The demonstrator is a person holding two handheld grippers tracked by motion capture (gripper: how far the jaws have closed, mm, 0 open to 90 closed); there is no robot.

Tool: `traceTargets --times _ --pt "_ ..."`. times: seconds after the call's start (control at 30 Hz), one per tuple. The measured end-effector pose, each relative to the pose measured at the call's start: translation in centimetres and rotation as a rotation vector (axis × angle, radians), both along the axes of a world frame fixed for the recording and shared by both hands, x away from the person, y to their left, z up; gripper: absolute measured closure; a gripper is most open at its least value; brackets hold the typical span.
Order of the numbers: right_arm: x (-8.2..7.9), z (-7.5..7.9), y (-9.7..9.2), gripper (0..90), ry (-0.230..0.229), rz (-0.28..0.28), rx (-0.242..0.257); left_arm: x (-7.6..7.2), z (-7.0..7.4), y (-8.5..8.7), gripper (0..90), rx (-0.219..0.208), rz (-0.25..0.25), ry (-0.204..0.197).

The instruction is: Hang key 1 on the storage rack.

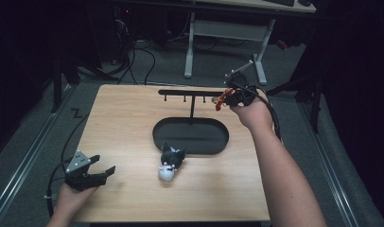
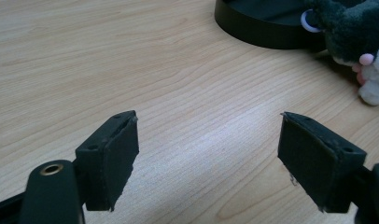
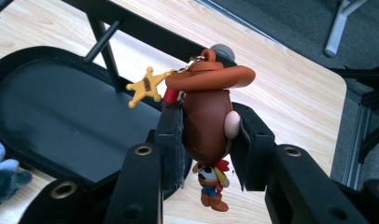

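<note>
My right gripper (image 1: 224, 97) is shut on a cowboy figure keychain (image 3: 206, 116) with a brown hat and a yellow star charm (image 3: 144, 87), and holds it up by the right end of the black hook rack's bar (image 1: 190, 92). The rack stands in an oval black tray (image 1: 180, 140). A black and white plush toy (image 1: 170, 161) lies on the wooden table (image 1: 133, 123) just in front of the tray. My left gripper (image 1: 105, 165) rests open near the table's front left corner, its pads (image 2: 114, 154) wide apart over bare wood, the plush toy (image 2: 360, 37) ahead to its right.
The tray's rim (image 2: 253, 32) lies ahead of the left gripper. Beyond the table's far edge stand a white desk frame (image 1: 228, 33) and cables on a grey floor. Metal rails run along both sides of the table.
</note>
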State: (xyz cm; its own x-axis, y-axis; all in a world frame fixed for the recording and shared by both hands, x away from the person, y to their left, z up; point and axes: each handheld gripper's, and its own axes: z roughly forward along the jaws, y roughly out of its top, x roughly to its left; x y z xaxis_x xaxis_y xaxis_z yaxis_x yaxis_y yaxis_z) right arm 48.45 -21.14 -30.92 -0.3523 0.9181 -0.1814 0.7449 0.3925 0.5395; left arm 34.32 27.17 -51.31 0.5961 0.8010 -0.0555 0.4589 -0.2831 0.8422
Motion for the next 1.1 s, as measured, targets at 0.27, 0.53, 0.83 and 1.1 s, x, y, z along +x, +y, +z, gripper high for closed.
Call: traceTargets --times 0.27,0.53,0.83,1.1 --pt "0.1 -0.2 0.7 66.4 0.004 0.008 -0.003 0.0 0.0 0.0 20.7 0.001 0.0 -0.003" --pt "-0.1 -1.2 1.0 66.4 0.03 0.012 0.007 0.0 0.0 0.0 20.7 0.002 -0.003 0.0" --pt "-0.6 -2.3 1.2 66.4 0.045 0.035 0.01 0.0 -0.1 -0.2 20.7 0.006 -0.008 0.001" --pt "-1.0 -3.2 1.4 66.4 0.072 0.047 0.014 0.0 -0.1 -0.3 20.7 0.009 -0.013 0.005"
